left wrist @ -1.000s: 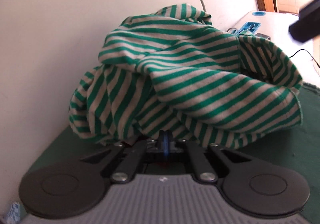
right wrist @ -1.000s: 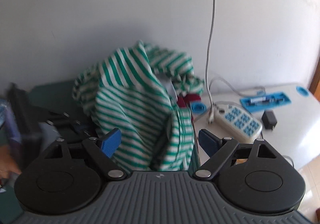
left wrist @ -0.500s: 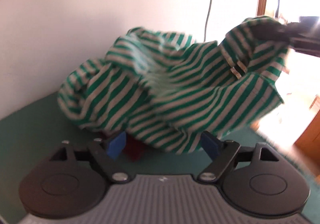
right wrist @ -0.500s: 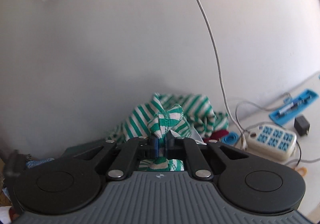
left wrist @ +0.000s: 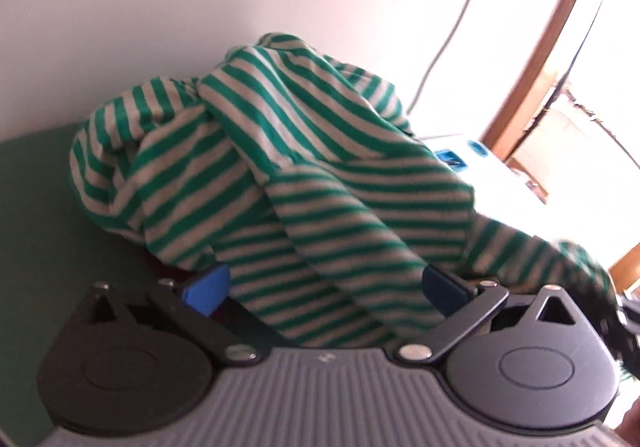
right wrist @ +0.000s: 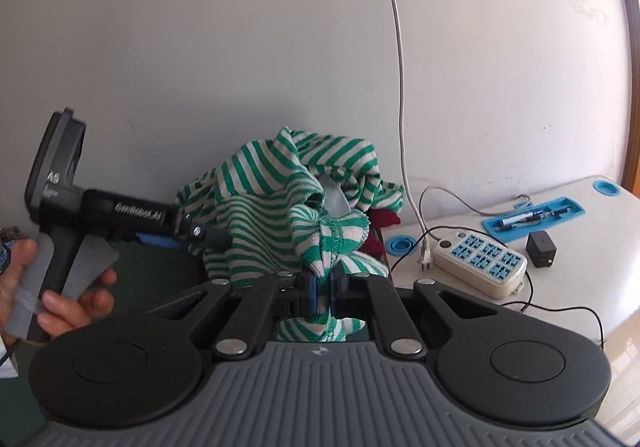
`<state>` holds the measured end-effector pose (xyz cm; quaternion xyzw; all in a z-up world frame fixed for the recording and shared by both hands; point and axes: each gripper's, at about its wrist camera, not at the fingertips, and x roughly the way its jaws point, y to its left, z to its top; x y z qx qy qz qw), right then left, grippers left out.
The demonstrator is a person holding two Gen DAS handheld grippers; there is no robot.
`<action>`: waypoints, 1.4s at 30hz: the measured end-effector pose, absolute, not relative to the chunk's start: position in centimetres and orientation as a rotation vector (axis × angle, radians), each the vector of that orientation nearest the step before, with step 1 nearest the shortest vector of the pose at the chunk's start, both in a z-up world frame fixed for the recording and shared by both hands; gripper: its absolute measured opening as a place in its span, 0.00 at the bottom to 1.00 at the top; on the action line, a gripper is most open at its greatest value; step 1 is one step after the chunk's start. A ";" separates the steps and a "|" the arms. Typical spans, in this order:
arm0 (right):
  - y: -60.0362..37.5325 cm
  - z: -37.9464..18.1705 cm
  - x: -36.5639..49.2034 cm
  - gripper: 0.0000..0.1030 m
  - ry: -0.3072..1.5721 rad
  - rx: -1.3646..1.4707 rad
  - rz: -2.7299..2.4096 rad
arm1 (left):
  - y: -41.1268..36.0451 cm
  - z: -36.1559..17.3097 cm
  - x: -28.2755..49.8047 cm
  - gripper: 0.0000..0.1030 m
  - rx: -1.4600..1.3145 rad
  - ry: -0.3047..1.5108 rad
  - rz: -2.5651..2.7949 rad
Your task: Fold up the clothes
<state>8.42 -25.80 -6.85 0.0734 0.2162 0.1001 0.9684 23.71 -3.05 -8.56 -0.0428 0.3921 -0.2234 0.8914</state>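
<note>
While the right gripper point(right wrist: 323, 289) pinches its hem, the striped shirt point(right wrist: 276, 207) heaps, seemingly axisless; left gripper point(left wrist: 326, 287) fingers spread; power strip point(right wrist: 480, 261) at three o'clock.

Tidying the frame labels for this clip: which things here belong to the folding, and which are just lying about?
Folding:
striped shirt
right tongs, shut on its hem
left tongs, open
green mat

Lying about:
power strip
black adapter
blue pen tray
hanging cable

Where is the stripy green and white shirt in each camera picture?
Left wrist view: the green and white striped shirt fills the middle, draped between the open left gripper.
Right wrist view: it is heaped at centre, its hem pinched in the shut right gripper.
Shared landmark: the blue plastic tray on the white table, to the right of the shirt.
</note>
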 end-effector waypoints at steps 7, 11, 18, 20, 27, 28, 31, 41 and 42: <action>-24.3 -6.0 7.9 0.06 0.433 0.097 0.185 | -8.2 -10.6 25.4 0.19 0.101 0.871 -0.361; -25.1 -2.1 7.8 0.06 0.343 0.174 0.210 | -6.1 -5.1 20.8 0.05 0.150 0.671 -0.342; -24.8 8.3 7.0 0.06 0.139 0.326 0.305 | 4.3 12.0 14.4 0.05 0.075 0.305 -0.295; -23.3 12.6 5.8 0.06 0.065 0.336 0.326 | 6.9 17.3 12.3 0.05 0.071 0.222 -0.290; -17.9 27.8 1.7 0.06 -0.193 0.367 0.396 | 12.2 32.1 6.5 0.06 0.113 0.060 -0.260; -17.1 29.9 1.1 0.06 -0.230 0.371 0.406 | 13.0 33.5 5.3 0.06 0.117 0.035 -0.258; -14.8 36.4 -0.6 0.07 -0.342 0.383 0.435 | 15.3 36.2 2.2 0.07 0.134 -0.021 -0.244; -9.9 34.7 -2.7 0.07 -0.217 0.313 0.506 | 18.2 29.3 1.9 0.25 0.229 0.200 -0.280; -9.2 33.8 -2.3 0.08 -0.159 0.315 0.562 | 18.7 27.5 2.4 0.26 0.233 0.255 -0.287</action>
